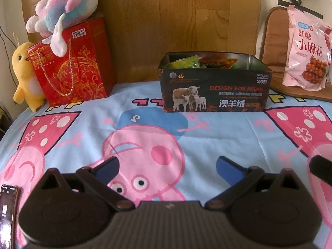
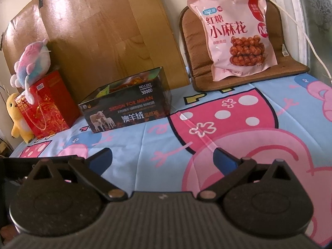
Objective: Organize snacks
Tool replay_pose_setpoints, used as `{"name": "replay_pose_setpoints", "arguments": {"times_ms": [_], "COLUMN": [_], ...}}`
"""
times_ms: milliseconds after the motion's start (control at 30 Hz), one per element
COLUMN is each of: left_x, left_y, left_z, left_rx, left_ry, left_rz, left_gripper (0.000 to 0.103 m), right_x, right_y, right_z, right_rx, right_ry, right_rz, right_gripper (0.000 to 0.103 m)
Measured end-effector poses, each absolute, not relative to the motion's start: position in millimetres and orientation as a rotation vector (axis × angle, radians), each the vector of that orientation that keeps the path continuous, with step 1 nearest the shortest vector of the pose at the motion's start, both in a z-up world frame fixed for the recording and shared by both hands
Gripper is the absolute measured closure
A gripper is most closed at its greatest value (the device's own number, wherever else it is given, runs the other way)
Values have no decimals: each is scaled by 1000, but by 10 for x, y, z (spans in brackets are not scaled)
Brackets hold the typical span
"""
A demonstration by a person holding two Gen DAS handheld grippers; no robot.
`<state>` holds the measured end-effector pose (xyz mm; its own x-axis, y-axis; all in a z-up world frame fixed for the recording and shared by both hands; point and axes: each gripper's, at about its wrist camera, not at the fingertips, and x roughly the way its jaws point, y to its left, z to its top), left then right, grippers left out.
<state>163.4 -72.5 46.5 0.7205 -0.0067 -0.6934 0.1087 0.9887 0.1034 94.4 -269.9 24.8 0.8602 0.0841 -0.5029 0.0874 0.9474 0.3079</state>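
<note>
pink snack bag (image 2: pixel 234 35) far ahead of right hand-held gripper (image 2: pixel 164 161), well apart; both hand-held grippers agape, empty.

Black box (image 1: pixel 214 89) of snacks — hand-held gripper (image 1: pixel 167 169) agape, empty

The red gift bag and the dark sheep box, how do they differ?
The red gift bag stands tall with a rope handle and a plush fish on top; the dark sheep box is low, wide and open-topped, with packets showing inside. The bag stands at the left by a yellow chick; the box stands alone mid-bed. Both rest on the cartoon sheet.
</note>
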Motion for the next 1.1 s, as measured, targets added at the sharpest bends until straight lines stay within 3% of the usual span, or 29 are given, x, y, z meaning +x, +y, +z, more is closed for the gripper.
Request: {"name": "replay_pose_setpoints", "arguments": {"times_ms": [1100], "left_x": [1588], "left_y": [-722], "left_z": [533], "left_rx": [101], "left_ry": [712], "left_rz": [-82], "left_gripper": [0], "right_x": [946], "right_y": [-2745], "right_z": [256], "right_rx": [328], "right_ry": [526], "right_rz": [-2], "right_gripper": [0]}}
